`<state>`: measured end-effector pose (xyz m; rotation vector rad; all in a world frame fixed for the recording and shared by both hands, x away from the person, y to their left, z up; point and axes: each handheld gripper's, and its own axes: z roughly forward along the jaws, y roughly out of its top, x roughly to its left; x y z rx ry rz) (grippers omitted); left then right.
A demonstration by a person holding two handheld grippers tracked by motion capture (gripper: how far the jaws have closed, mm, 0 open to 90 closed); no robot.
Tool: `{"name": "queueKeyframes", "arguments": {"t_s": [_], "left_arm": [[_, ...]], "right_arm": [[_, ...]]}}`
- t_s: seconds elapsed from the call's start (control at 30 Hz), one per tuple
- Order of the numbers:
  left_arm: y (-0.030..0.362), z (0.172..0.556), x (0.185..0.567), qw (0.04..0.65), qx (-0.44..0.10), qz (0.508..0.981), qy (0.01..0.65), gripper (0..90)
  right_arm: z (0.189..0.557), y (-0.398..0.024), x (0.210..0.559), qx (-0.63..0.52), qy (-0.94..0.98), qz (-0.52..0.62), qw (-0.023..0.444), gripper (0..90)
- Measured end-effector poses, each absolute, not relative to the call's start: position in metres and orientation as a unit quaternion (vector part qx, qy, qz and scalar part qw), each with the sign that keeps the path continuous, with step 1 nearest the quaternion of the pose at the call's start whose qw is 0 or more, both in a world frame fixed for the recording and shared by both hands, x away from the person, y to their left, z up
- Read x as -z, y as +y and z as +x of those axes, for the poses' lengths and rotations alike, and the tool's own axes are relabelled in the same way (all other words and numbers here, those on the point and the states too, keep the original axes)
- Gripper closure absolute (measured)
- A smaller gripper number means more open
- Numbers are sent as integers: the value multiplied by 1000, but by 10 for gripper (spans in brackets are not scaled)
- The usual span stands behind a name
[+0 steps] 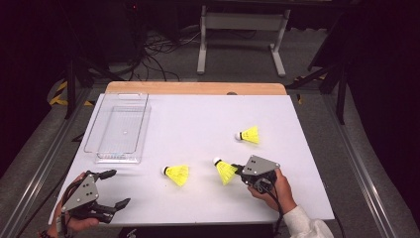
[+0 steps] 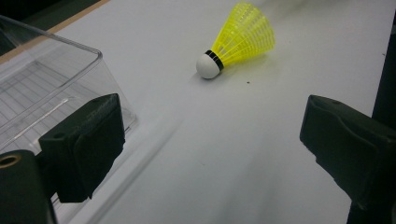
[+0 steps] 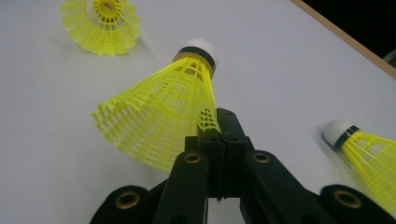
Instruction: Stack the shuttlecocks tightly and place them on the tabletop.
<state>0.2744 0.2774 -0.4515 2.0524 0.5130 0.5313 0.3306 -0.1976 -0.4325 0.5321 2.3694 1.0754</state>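
Observation:
Three yellow shuttlecocks with white cork tips are on the white table [image 1: 198, 124]. My right gripper [image 1: 238, 171] is shut on the skirt rim of one shuttlecock [image 1: 225, 170], low over the table at the front right. In the right gripper view the closed jaws [image 3: 219, 128] pinch its mesh skirt [image 3: 159, 121], cork pointing away. A second shuttlecock [image 1: 177, 174] [image 3: 102, 23] lies ahead of it, and a third [image 1: 249, 135] [image 3: 369, 154] lies farther back. My left gripper [image 1: 115, 189] [image 2: 210, 135] stands open with nothing between its jaws at the front left, facing the second shuttlecock [image 2: 243, 39].
A clear plastic container [image 1: 119, 128] [image 2: 42, 88] sits at the back left of the table, just beyond my left gripper. A wooden strip [image 1: 195, 88] runs along the table's far edge. Cables and a white stand lie on the floor beyond.

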Motion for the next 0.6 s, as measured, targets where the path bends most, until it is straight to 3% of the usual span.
{"name": "queueKeyframes", "arguments": {"t_s": [0.6], "left_arm": [[278, 273, 452, 460, -215, 836, 208, 76]], "right_arm": [[320, -164, 436, -404, 880, 138, 208, 900]]}}
